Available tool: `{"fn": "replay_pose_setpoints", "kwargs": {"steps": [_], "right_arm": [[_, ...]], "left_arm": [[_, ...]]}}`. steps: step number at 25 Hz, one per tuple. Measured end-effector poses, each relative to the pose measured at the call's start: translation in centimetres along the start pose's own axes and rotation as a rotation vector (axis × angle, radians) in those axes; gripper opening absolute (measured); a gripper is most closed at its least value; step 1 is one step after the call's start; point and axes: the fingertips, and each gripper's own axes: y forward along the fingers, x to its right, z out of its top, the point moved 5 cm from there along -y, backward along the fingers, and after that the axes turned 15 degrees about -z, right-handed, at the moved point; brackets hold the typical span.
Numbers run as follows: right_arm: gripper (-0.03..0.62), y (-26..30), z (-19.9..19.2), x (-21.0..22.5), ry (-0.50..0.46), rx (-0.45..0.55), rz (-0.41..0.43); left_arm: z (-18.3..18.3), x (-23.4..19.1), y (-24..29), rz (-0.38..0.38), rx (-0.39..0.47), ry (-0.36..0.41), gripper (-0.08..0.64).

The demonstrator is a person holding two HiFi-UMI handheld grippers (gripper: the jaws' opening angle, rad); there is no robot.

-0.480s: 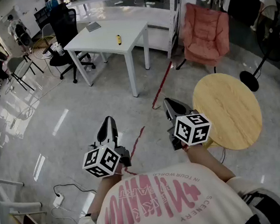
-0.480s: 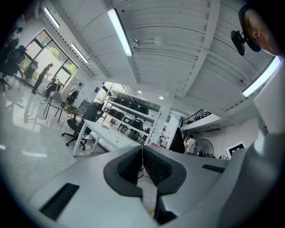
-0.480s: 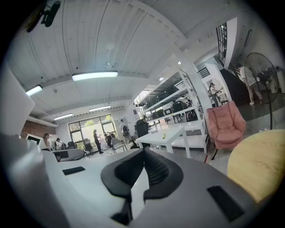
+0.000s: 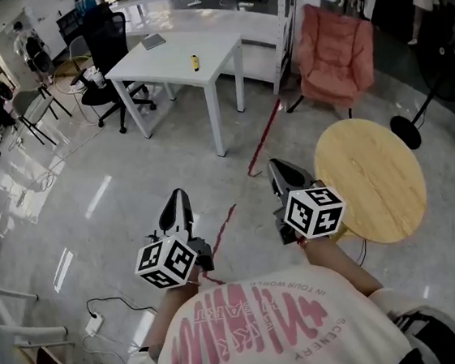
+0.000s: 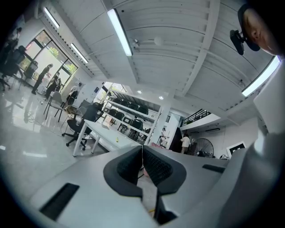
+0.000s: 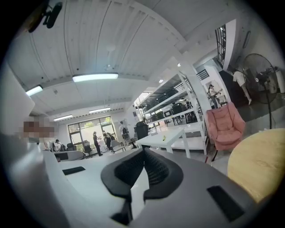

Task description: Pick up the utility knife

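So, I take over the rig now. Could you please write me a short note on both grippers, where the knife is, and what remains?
Left gripper: jaws together, nothing between them.
Right gripper: the same; it is held beside the round wooden table.
Knife: a small yellow thing, likely the utility knife, lies on the white table, far ahead across the floor.
Done: nothing yet; the knife is untouched.
Left to do: walk to the white table, open one gripper, close it on the knife, lift.
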Motion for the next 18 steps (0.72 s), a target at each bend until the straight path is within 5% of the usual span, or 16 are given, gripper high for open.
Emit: {"fn": "replay_pose_setpoints", "kwargs": {"steps": [18], "right_arm": [[0.015, 3.0, -1.0, -2.9, 0.031, 0.024, -0.037]], "left_arm": [[2.2, -5.3, -2.2, 0.019, 0.014, 0.000, 0.025]]}}
